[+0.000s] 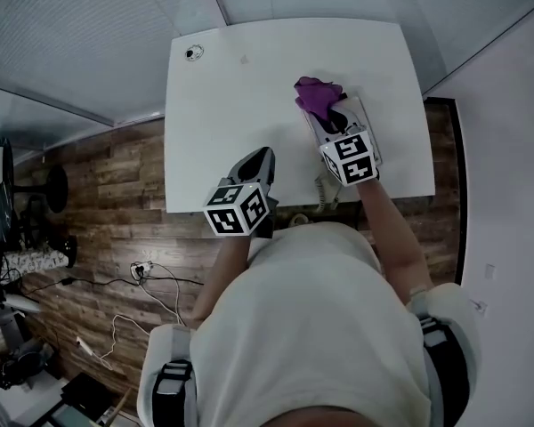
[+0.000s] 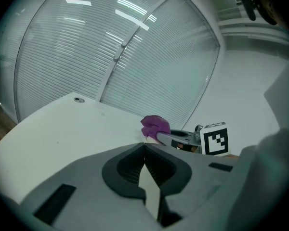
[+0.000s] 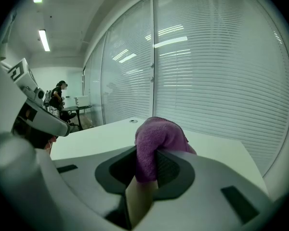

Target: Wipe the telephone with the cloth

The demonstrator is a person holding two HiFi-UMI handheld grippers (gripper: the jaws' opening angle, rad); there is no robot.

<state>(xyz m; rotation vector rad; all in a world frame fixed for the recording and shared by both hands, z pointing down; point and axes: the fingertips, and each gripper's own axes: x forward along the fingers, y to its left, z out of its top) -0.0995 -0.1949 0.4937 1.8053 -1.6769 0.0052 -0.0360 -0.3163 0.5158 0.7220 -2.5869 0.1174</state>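
A purple cloth (image 1: 318,93) bunches over the far end of the grey desk telephone (image 1: 362,116) at the table's right side. My right gripper (image 1: 326,111) is shut on the cloth and hovers over the phone. In the right gripper view the cloth (image 3: 156,139) is pinched between the jaws and drapes over them, hiding the phone. My left gripper (image 1: 265,154) is shut and empty, above the table's near edge, left of the phone. The left gripper view shows its closed tips (image 2: 144,146), with the cloth (image 2: 155,125) and the right gripper (image 2: 183,138) beyond.
The white table (image 1: 240,105) has a cable grommet (image 1: 193,52) at its far left corner. The phone's coiled cord (image 1: 323,189) hangs off the near edge. Cables and a power strip (image 1: 141,269) lie on the wooden floor. Glass walls with blinds surround the table.
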